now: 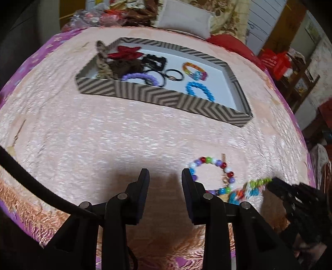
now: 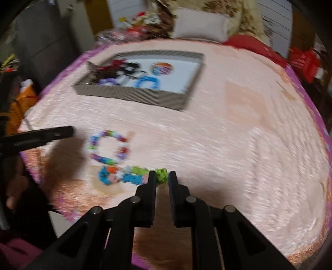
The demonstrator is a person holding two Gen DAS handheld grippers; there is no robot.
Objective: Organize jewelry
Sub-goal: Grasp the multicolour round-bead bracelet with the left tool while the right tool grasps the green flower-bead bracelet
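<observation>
Right gripper (image 2: 162,178) seems clamped on the loom-band bracelet (image 2: 128,175); left gripper (image 1: 165,176) gapes empty. Beaded bracelet (image 1: 213,174) also awaits the chevron tray (image 1: 166,99), already well stocked.

A cloth-covered bed (image 1: 103,135) fills both views. A shallow tray (image 1: 161,99) sits on it at about 12 o'clock, toward the far edge, with hair ties and bracelets (image 1: 199,89) lying inside. A round bead bracelet (image 1: 213,176) lies on the cloth at about 4 o'clock in the left wrist view, well short of the tray. A second beaded bracelet (image 2: 126,176) lies just nearer than it, almost touching. A pillow (image 1: 184,18) rests behind the tray
</observation>
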